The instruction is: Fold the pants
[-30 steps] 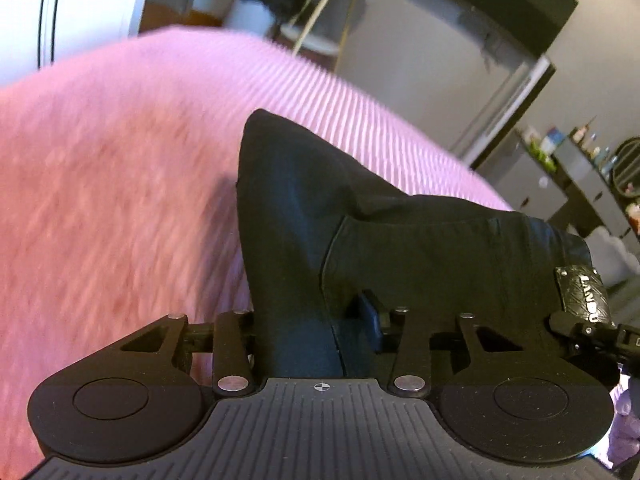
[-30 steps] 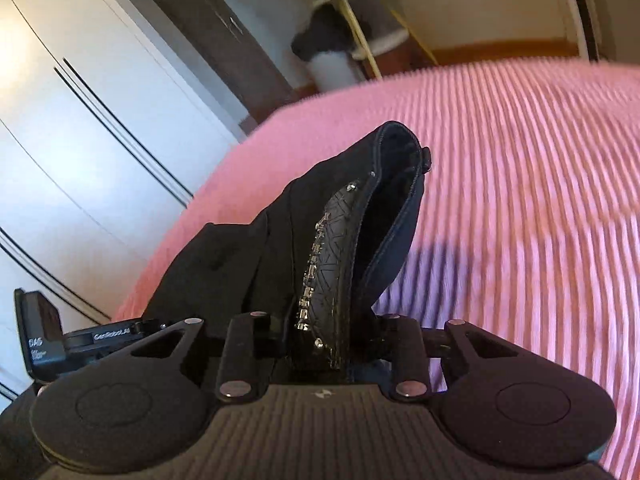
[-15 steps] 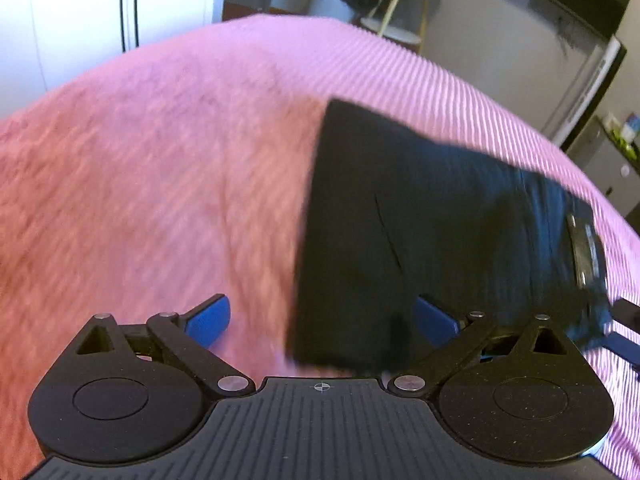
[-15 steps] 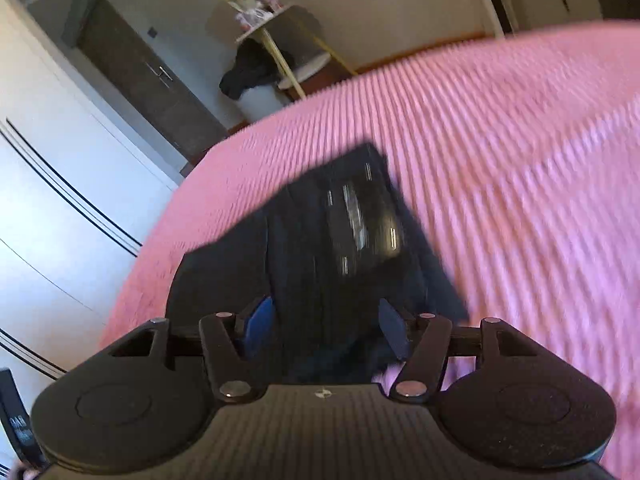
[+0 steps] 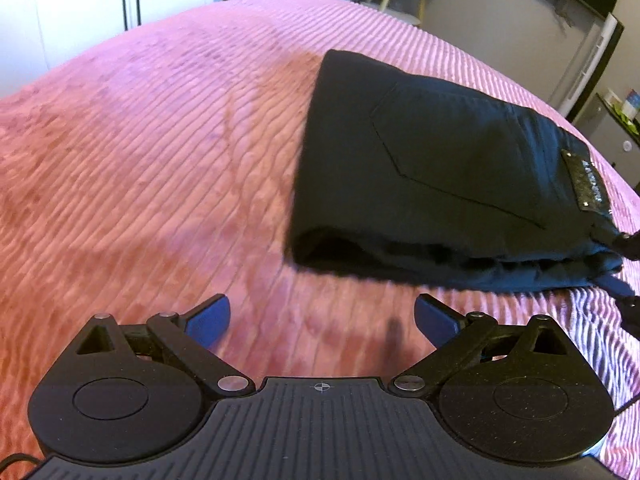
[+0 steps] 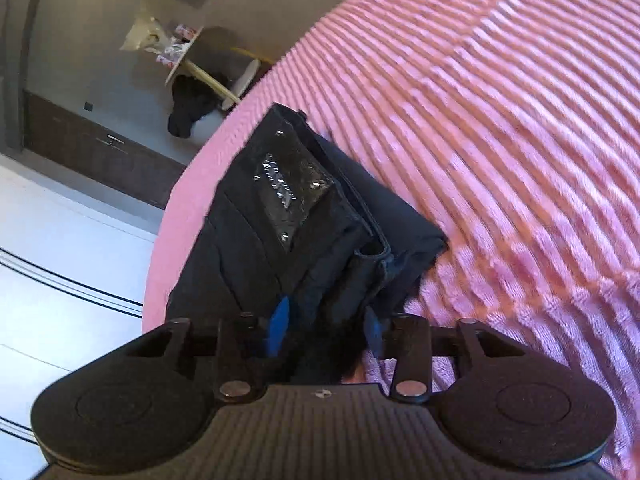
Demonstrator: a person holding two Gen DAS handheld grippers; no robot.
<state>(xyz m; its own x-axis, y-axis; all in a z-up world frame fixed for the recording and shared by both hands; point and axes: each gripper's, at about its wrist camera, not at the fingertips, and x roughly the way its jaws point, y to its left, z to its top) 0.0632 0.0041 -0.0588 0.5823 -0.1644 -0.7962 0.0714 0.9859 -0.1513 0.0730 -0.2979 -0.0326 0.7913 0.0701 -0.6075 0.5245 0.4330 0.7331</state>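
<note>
The black pants (image 5: 440,168) lie folded in a compact stack on the pink ribbed bedspread (image 5: 160,160), back pocket and a studded label patch (image 5: 588,184) facing up. My left gripper (image 5: 322,318) is open and empty, a short way in front of the stack's near edge. In the right wrist view the pants (image 6: 296,232) lie close ahead with the patch (image 6: 292,196) up. My right gripper (image 6: 324,328) is open, its blue pads either side of the stack's near corner, with a gap showing to each pad.
The bedspread (image 6: 500,140) runs wide on all sides of the pants. Beyond the bed stand white wardrobe doors (image 5: 80,12), a small round side table with dark clothing (image 6: 200,80), and a dresser with small items (image 5: 624,112) at the right.
Both grippers were shut on the lifted pants a second ago. They have opened and drawn back, and the pants now lie flat on the bed.
</note>
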